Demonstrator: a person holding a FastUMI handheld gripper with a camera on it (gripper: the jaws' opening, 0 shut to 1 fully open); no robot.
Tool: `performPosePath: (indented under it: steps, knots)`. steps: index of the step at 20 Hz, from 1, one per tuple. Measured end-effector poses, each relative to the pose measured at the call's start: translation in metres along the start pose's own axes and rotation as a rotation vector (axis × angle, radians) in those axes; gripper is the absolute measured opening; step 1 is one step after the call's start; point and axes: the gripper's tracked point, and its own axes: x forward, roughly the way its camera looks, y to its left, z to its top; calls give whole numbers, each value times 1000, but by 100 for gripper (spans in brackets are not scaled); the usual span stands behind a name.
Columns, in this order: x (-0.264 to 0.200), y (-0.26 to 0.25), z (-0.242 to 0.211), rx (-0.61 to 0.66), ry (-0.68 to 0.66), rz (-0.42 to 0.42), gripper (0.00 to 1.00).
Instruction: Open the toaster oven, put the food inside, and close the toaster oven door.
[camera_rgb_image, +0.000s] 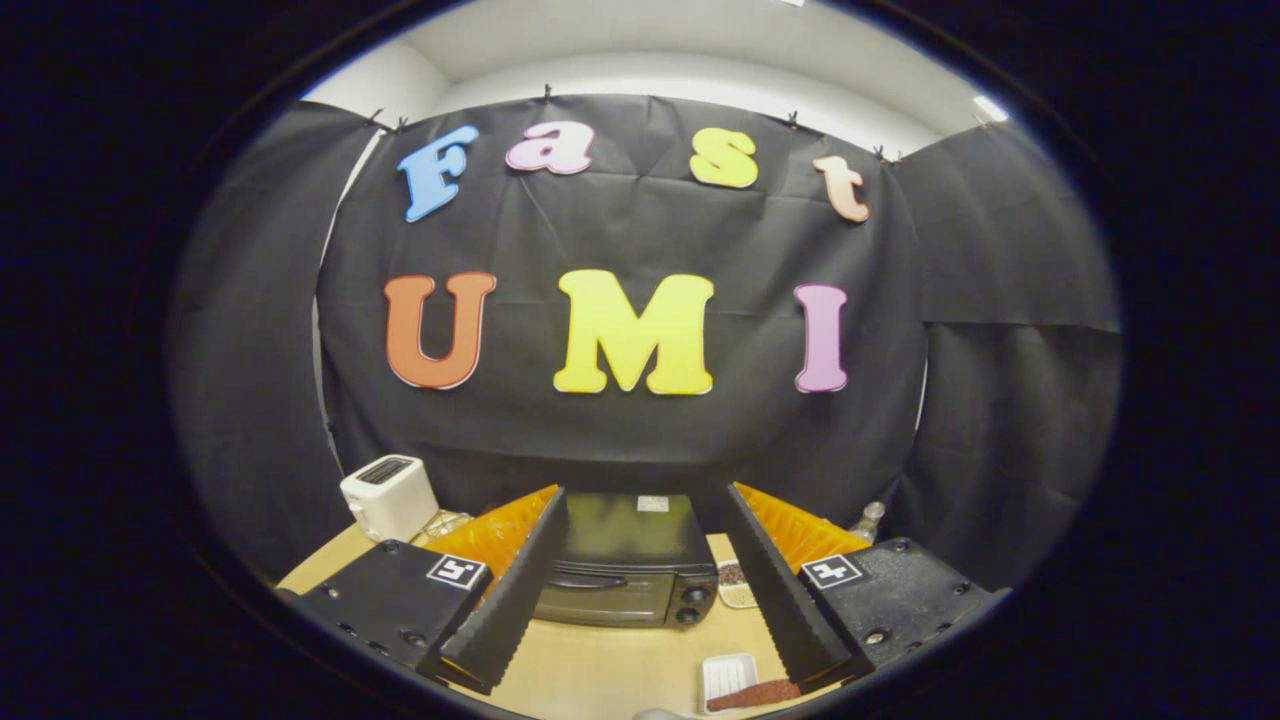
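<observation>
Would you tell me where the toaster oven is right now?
In the gripper view, the toaster oven sits on the table, door closed, beyond and between the open gripper fingers; a white toaster stands beside it.

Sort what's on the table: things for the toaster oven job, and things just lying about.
For the job: toaster oven, door shut; food on its white tray; gripper, fingers open, apart.

Lying about: white toaster; bottle; small dish beside the oven.

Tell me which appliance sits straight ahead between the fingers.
The black toaster oven, door shut, beyond the open gripper. The white toaster stands off to its left.
</observation>
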Motion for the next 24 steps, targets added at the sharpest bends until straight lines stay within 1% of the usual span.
performPosePath:
  steps: [4,8,10,13,15,19,22,24]
  knots:
    - [50,43,-46,16,85,55,100]
    - [93,69,-97,45,190,77,99]
    - [109,70,-116,16,235,63,99]
    - [126,65,-137,12,280,30,100]
    - [132,57,-150,-8,314,-12,100]
    - [129,55,-151,-2,311,-32,100]
    - [125,57,-156,5,323,-21,100]
    - [111,57,-161,34,336,-11,100]
